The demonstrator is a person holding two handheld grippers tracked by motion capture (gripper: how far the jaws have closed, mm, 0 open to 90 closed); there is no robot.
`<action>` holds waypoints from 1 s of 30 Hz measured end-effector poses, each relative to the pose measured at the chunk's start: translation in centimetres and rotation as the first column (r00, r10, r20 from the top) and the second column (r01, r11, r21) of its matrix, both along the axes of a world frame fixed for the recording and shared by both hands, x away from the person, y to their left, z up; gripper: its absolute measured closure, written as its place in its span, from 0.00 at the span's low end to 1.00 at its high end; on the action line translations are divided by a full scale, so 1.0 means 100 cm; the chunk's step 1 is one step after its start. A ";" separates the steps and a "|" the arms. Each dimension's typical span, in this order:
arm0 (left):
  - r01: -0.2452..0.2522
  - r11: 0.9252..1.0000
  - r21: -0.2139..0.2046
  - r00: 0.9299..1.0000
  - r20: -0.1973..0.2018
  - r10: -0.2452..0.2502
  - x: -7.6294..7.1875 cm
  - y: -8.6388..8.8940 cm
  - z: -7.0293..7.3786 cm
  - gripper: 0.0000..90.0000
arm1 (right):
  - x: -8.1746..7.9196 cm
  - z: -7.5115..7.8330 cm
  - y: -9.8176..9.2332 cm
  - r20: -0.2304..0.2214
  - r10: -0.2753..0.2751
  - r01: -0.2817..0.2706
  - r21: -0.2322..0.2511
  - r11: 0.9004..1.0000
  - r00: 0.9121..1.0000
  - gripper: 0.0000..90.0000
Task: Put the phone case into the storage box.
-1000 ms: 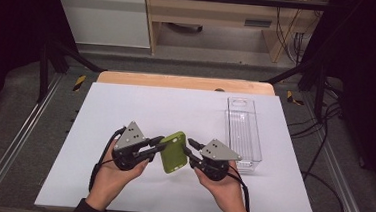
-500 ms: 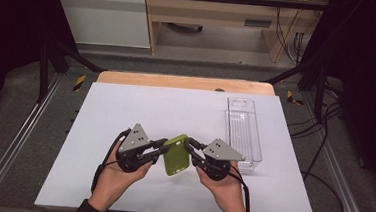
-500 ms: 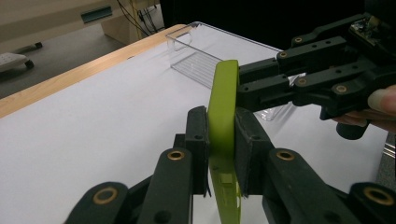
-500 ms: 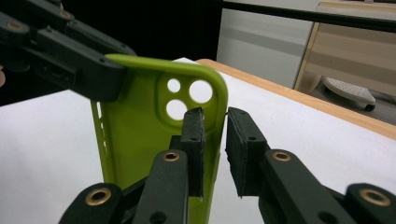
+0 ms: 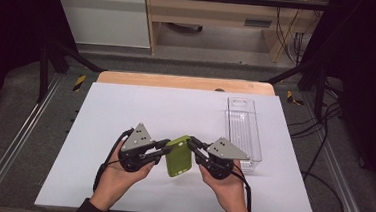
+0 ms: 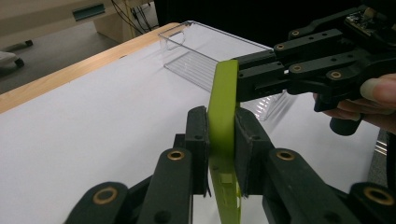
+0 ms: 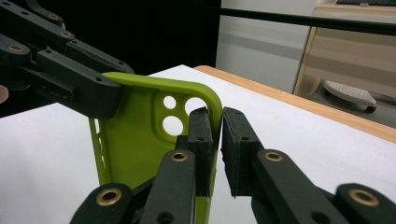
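A lime-green phone case (image 5: 179, 157) is held up on edge above the white table top (image 5: 125, 111), between both grippers. My left gripper (image 5: 165, 152) is shut on one long side; its pads pinch the case wall (image 6: 223, 116) from both faces. My right gripper (image 5: 193, 149) comes from the opposite side. Its jaws have just been closing, with the case's rim between them near the camera-hole corner (image 7: 182, 112), and the pads now press on that rim. In the left gripper view the right gripper (image 6: 247, 79) shows beyond the case. The left gripper (image 7: 100, 98) shows in the right gripper view.
A clear plastic box (image 5: 244, 135), long and open-topped, lies on the table just right of the right hand. A wooden strip (image 5: 185, 82) borders the table's far edge. Black frame rails run along both sides.
The right gripper's jaws have narrowed onto the case's rim. Both hands stay about where they were, and the case has barely shifted between them.
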State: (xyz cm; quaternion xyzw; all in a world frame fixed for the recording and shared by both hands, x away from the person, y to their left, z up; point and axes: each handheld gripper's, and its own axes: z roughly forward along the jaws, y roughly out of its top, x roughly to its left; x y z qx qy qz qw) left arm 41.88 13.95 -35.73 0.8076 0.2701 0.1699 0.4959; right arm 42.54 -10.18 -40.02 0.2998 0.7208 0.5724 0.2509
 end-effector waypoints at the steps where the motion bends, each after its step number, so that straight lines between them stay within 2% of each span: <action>1: 0.001 1.000 0.002 1.000 -0.001 -0.001 0.000 0.000 0.000 0.85 | 0.000 0.000 0.000 0.001 -0.002 0.002 -0.001 1.000 1.000 0.92; 7: 0.005 1.000 -0.007 1.000 -0.015 -0.005 0.001 0.001 0.000 0.85 | -0.001 -0.001 0.001 0.004 -0.010 0.010 0.003 1.000 1.000 0.94; 10: 0.006 1.000 -0.004 1.000 -0.020 -0.006 0.002 0.001 -0.001 0.85 | -0.002 -0.001 0.001 0.010 -0.017 0.017 -0.011 1.000 1.000 0.94; 14: 0.001 1.000 -0.010 1.000 -0.017 -0.001 0.002 -0.001 -0.003 0.84 | 0.000 -0.001 0.004 -0.011 -0.048 0.048 -0.004 0.999 0.999 0.97; 15: -0.005 1.000 -0.015 1.000 -0.009 0.005 0.003 -0.001 -0.003 0.82 | 0.001 -0.002 0.006 -0.015 -0.057 0.057 -0.005 0.998 0.998 0.97; 17: -0.029 0.999 -0.030 0.999 0.014 0.030 0.002 -0.001 -0.004 0.71 | 0.003 -0.002 0.009 -0.023 -0.070 0.069 -0.005 0.998 0.997 0.98; 19: -0.034 0.998 -0.057 0.999 0.020 0.035 0.002 0.001 -0.004 0.69 | 0.006 -0.002 0.011 -0.036 -0.082 0.082 -0.010 0.997 0.996 0.98; 20: -0.034 0.998 -0.057 0.999 0.020 0.035 0.002 0.001 -0.004 0.66 | 0.006 -0.002 0.011 -0.036 -0.082 0.082 -0.010 0.997 0.996 0.98; 21: -0.048 0.996 -0.074 0.998 0.042 0.052 0.001 0.004 -0.003 0.63 | 0.011 -0.003 0.012 -0.049 -0.104 0.103 -0.023 0.994 0.993 0.98; 23: -0.071 0.992 -0.107 0.995 0.058 0.077 0.000 0.009 -0.002 0.55 | 0.016 -0.003 0.012 -0.059 -0.119 0.118 -0.028 0.993 0.991 0.98; 25: -0.082 0.989 -0.125 0.993 0.074 0.092 -0.001 0.016 -0.003 0.53 | 0.022 -0.003 0.011 -0.074 -0.131 0.129 -0.024 0.991 0.989 0.98; 28: -0.115 0.984 -0.133 0.987 0.094 0.128 -0.005 0.028 -0.008 0.49 | 0.030 -0.001 0.010 -0.085 -0.136 0.135 -0.024 0.991 0.987 0.98; 29: -0.115 0.984 -0.133 0.987 0.094 0.128 -0.005 0.028 -0.008 0.46 | 0.030 -0.001 0.010 -0.085 -0.136 0.135 -0.024 0.991 0.987 0.98; 30: -0.141 0.981 -0.134 0.982 0.110 0.156 -0.007 0.034 -0.012 0.46 | 0.033 -0.001 0.010 -0.084 -0.138 0.136 -0.024 0.990 0.987 0.98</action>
